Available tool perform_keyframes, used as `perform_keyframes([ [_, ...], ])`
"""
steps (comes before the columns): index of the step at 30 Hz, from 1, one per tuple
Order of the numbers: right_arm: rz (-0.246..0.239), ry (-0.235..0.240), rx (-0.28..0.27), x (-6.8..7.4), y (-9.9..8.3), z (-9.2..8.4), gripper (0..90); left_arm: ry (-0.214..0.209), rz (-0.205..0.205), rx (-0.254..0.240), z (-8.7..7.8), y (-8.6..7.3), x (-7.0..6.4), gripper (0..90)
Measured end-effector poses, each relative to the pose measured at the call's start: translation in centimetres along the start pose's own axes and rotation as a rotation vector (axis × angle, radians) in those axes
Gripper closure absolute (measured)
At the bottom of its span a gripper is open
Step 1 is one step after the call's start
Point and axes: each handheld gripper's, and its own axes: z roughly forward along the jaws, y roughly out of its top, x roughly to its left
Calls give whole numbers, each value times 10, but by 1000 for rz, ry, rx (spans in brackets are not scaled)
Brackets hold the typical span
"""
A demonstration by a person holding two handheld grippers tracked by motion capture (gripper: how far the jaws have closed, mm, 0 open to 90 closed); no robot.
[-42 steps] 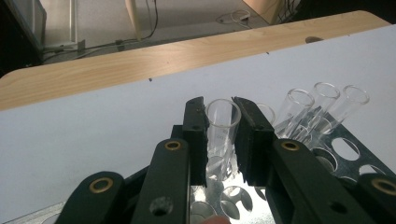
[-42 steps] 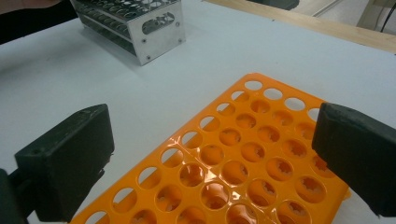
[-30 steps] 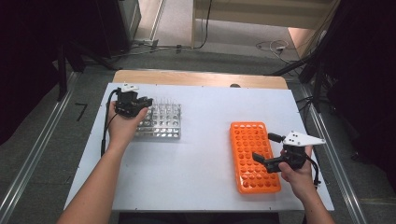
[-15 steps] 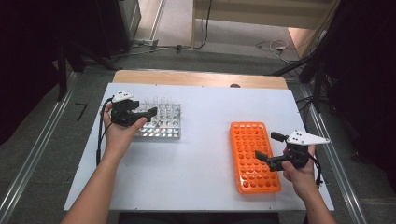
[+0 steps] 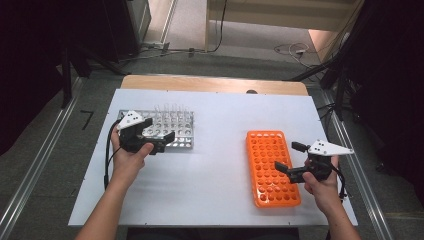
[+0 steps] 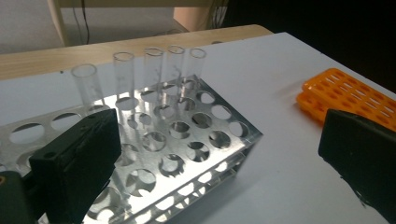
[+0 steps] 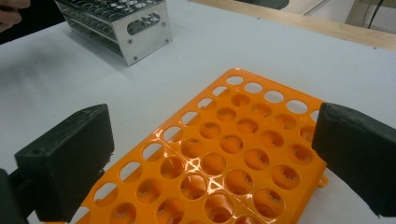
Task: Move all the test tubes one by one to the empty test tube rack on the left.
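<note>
Metal rack (image 5: pixel 172 131) with clear tubes (image 6: pixel 123 74) sits just beside the left gripper (image 5: pixel 159 136), whose jaws have just been opening (nothing between them). Right gripper (image 5: pixel 286 157) hovers spread over the orange rack (image 5: pixel 272 170).

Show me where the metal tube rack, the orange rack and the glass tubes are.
Metal tube rack (image 5: pixel 172 131): high view, its holed top plate.
Orange rack (image 5: pixel 271 167): high view, middle of its holed top.
Glass tubes (image 6: pixel 123 74): left gripper view, wall of the second tube from the left.
</note>
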Motion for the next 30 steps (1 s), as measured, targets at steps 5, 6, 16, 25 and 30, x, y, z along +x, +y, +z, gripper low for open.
perform_keyframes([
  [5, 4, -8, 4, -1, -1, 0, 0, -14, 13, -9, -11, -9, -11, 0],
  [6, 5, -9, 3, -2, -2, 0, 0, -18, 14, -13, -14, -10, -13, 0],
  [16, 12, -22, 7, -4, -6, -3, 0, -26, 53, -39, -40, -28, -33, 0],
  [25, 22, -39, 19, -4, -13, -8, 0, -11, 52, -73, -58, -46, -34, 0],
  [30, 26, -55, 20, -2, -19, -14, 0, -8, 43, -95, -67, -55, -30, 0],
])
